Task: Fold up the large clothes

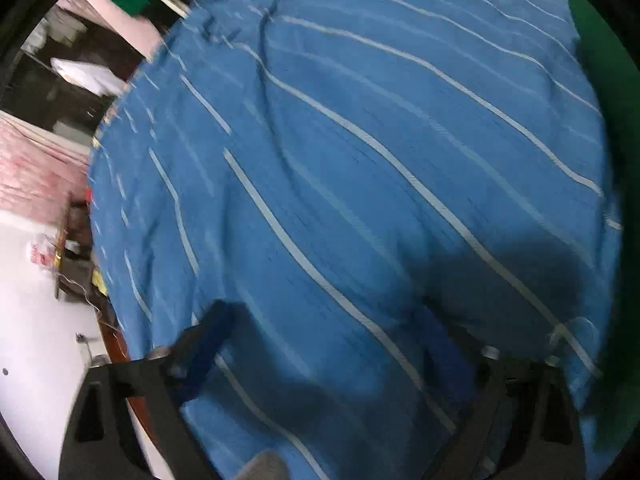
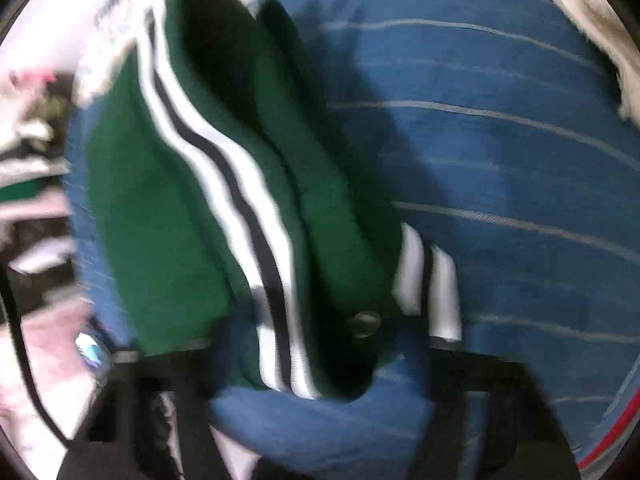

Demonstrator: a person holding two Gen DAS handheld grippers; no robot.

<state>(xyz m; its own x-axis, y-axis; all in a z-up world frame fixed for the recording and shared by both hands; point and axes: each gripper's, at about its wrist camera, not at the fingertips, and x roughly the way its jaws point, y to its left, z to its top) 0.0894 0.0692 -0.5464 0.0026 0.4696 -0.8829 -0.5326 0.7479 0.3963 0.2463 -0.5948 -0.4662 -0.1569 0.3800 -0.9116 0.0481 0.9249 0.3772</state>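
Most of both views is the blue striped cloth (image 1: 360, 180) spread over the tabletop. On it lies the green garment (image 2: 168, 208), white-and-dark trim showing. My left tongs (image 1: 324, 352) gape empty above the cloth; my right tongs (image 2: 320, 360) blur, grip unclear. I'd pinch the hem squarely, lift slowly.

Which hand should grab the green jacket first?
Probably the right. The right gripper has the green jacket lying between its wide-apart fingers. The left gripper faces mostly the blue striped cloth, with the jacket only at that view's edge.
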